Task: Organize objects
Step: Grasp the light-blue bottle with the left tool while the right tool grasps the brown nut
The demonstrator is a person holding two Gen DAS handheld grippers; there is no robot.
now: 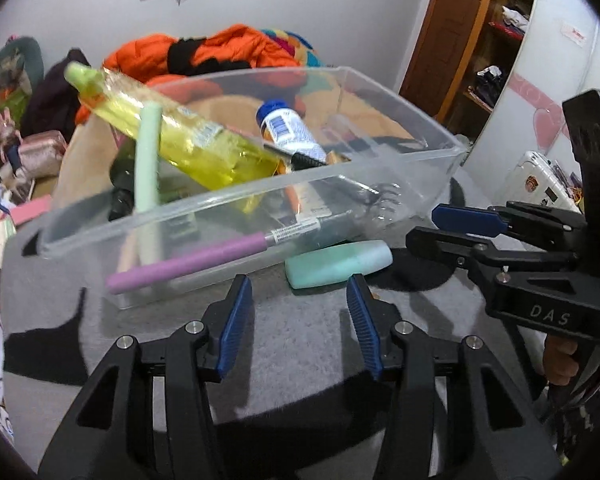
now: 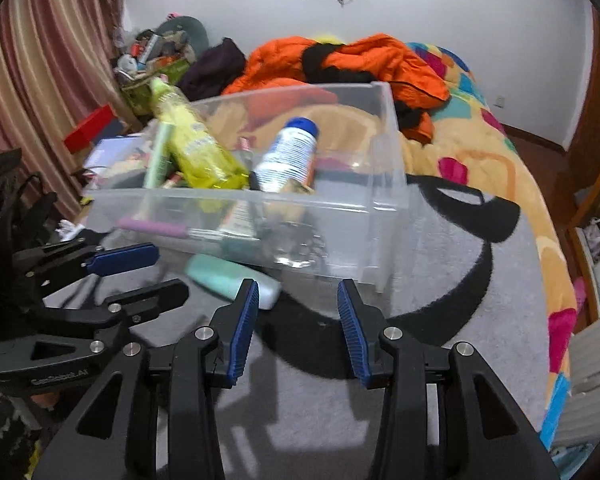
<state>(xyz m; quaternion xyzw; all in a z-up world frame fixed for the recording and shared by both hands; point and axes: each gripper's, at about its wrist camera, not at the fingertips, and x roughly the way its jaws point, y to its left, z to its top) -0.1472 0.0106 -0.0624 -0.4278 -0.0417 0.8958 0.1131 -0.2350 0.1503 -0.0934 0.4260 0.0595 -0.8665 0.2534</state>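
Item: clear plastic bin (image 1: 380, 184), resting tilted on the grey blanket (image 1: 300, 344) of the bed, straight ahead of both my grippers.

Contents: yellow bottle (image 1: 188, 140) leaning out over the rim, pale green stick (image 1: 146, 168) propped beside it, white bottle with blue cap (image 1: 288, 130), purple-handled tool (image 1: 188, 262) lying along the near wall.

Outside the bin: mint-green tube (image 1: 336, 262) on the blanket, touching the bin's near wall, just beyond my fingertips.

My left gripper (image 1: 298, 292): jaws apart, nothing between the blue pads.

My right gripper (image 2: 298, 296): jaws likewise parted and empty, one fingertip overlapping the tube's end in view.

Surroundings: orange jacket (image 2: 340, 60) heaped behind the bin; multicoloured bedspread (image 2: 500, 152) to the right; striped curtain (image 2: 40, 80) at left.
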